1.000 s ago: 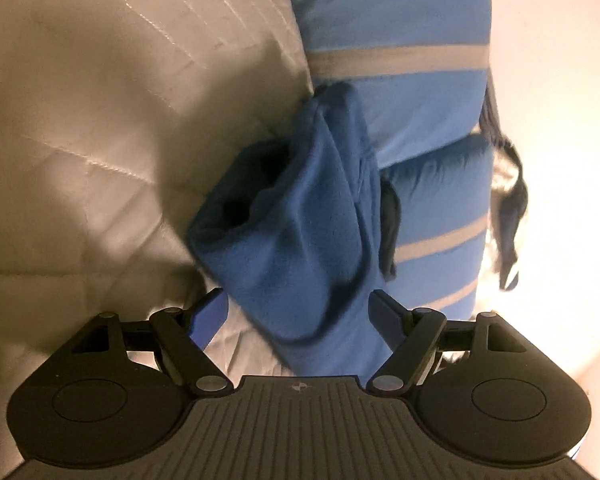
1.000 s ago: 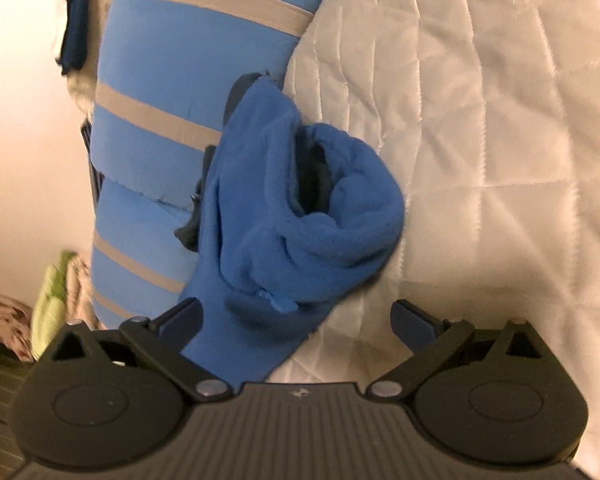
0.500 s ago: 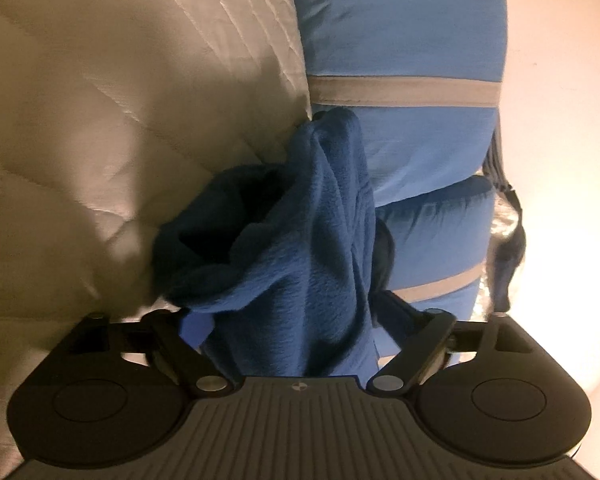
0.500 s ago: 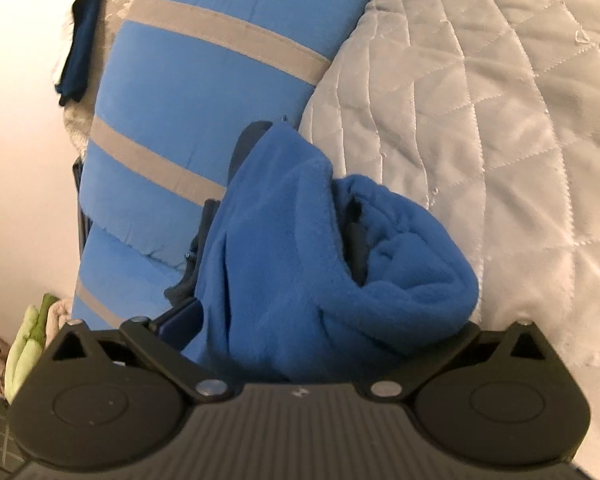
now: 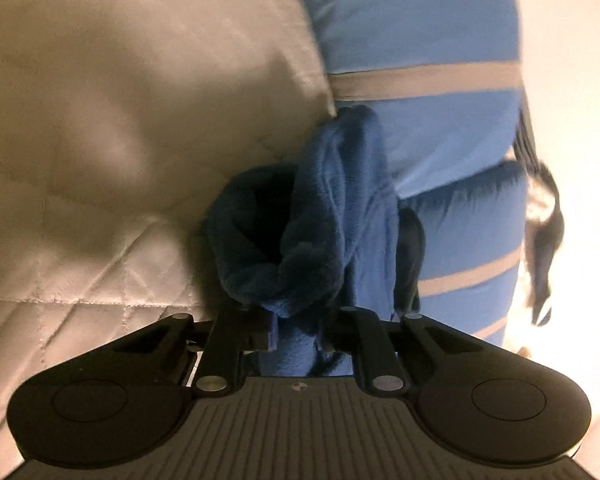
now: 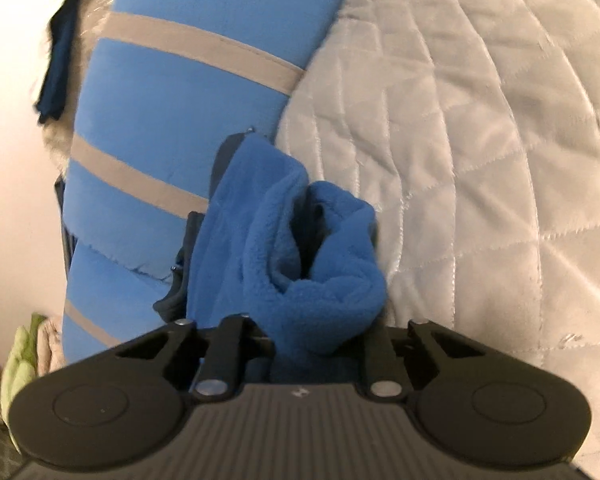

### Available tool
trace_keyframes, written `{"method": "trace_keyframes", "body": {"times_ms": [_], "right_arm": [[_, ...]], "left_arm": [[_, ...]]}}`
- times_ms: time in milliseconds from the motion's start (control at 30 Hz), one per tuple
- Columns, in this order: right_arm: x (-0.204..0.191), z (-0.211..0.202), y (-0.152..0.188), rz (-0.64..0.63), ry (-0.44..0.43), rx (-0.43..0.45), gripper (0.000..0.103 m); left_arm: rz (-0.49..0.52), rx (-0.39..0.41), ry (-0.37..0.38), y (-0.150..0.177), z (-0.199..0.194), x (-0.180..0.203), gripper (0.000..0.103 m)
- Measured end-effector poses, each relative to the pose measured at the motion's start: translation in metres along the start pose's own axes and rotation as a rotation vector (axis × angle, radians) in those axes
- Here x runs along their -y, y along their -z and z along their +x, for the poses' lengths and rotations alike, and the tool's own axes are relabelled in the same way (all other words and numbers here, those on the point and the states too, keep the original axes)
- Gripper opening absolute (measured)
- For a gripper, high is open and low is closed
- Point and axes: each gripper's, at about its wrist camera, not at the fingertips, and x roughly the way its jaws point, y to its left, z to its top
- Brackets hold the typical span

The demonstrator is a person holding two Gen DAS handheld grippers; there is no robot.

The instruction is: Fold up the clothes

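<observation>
A blue fleece garment [image 5: 332,216] lies bunched on a quilted white bedspread [image 5: 100,120], against a blue pillow with grey stripes [image 5: 428,80]. My left gripper [image 5: 296,332] is shut on the near edge of the fleece, which hangs between its fingers. In the right wrist view the same fleece garment [image 6: 300,264] shows with an open fold at its middle. My right gripper [image 6: 316,340] is shut on its near edge. The fingertips of both grippers are hidden by the cloth.
The striped blue pillow [image 6: 196,92] lies along the bedspread [image 6: 480,140]. A dark cloth [image 5: 540,232] hangs past the pillow's far side, over the bed's edge. Green and patterned fabric [image 6: 20,352] lies low at the left. A pale wall is behind.
Both grippers moved forward onto the fleece and closed on its near edge. One second ago both were open with the fleece ahead of them.
</observation>
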Motion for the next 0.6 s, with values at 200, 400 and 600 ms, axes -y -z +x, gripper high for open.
{"method": "trace_keyframes", "body": {"times_ms": [200,400,600], "right_arm": [[-0.014,-0.023,0.003,-0.086,0.012,-0.016,0.016],[-0.004,-0.049,0.012,-0.106,0.040,-0.052,0.016],[0.012,-0.081,0.034,-0.114,0.050,-0.074,0.015]], "left_arm": [[0.056,-0.013,-0.032,0.010,-0.026,0.018,0.014],[0.090,-0.072,-0.062,0.031,-0.049,0.017,0.014],[0.092,-0.090,-0.069,0.049,-0.072,-0.002,0.014]]}}
